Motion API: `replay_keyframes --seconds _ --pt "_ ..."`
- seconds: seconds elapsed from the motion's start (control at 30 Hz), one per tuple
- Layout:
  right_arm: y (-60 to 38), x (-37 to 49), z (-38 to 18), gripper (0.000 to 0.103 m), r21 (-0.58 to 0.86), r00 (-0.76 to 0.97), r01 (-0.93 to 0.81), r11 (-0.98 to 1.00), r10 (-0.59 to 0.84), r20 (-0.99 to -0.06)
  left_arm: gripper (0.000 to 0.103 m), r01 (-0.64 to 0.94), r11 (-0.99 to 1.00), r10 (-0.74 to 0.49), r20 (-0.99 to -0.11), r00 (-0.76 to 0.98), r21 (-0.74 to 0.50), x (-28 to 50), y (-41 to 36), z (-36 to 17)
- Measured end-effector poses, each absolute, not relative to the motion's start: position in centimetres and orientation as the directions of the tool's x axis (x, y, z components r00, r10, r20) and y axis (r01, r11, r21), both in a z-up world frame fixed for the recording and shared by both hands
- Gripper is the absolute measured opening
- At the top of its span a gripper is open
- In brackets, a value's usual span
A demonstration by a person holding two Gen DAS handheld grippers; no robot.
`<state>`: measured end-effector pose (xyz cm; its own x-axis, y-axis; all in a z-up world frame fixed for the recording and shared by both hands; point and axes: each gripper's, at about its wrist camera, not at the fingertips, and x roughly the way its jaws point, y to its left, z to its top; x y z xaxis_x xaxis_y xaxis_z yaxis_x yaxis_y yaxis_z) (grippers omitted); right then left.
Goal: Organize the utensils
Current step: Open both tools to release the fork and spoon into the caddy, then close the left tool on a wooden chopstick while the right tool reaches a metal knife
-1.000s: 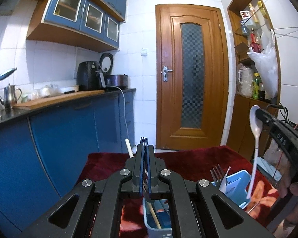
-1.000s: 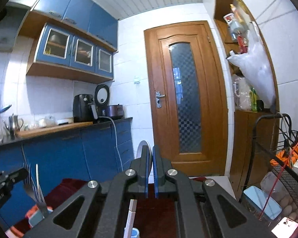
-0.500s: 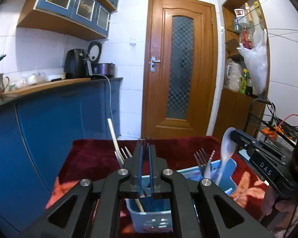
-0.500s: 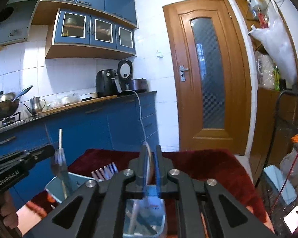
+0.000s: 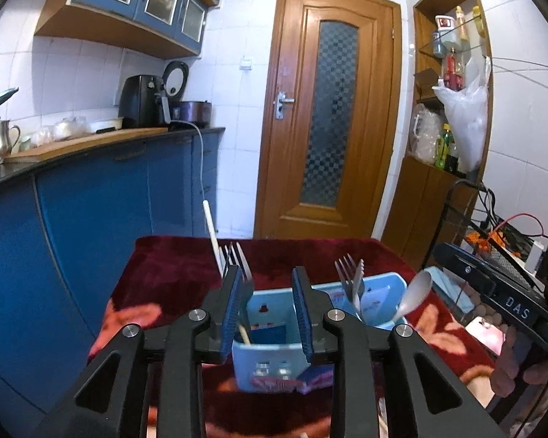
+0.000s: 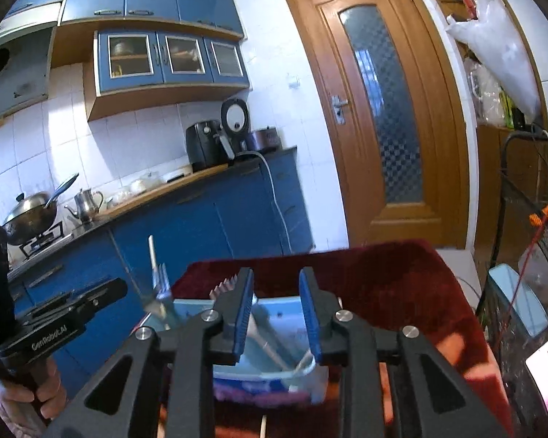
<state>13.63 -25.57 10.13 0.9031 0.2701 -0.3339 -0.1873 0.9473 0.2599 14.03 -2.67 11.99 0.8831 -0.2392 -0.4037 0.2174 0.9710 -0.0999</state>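
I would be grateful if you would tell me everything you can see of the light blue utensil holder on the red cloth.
The utensil holder is a light blue plastic box, open-topped and split into compartments, with a printed picture on its near wall. It stands upright on the dark red flowered cloth. Forks, a pale spoon and a pale stick stand in it, leaning on its rims. Neither claw touches it.

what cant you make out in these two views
- Caddy floor, left wrist view: hidden by its own walls and the left gripper.
- Spoon handle, same view: hidden inside the caddy.
- Utensils in the caddy, right wrist view: blurred, partly behind the right gripper.
- Caddy label: too blurred to read.
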Motion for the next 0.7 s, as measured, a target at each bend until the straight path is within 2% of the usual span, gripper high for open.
replay_keyframes --seconds 0.3,0.7 --pt "-25.3 10.0 9.6 0.029 0.217 0.861 -0.192 0.957 0.271 -0.431 0.029 0.22 0.968 -0.253 -0.5 0.828 -0.125 10.7 -2.2 11.7" --pt "-25.7 6.7 6.3 0.029 0.174 0.792 -0.146 0.974 0.22 -0.57 0.029 0.211 0.962 -0.273 -0.6 0.752 -0.173 8.0 -1.8 8.5"
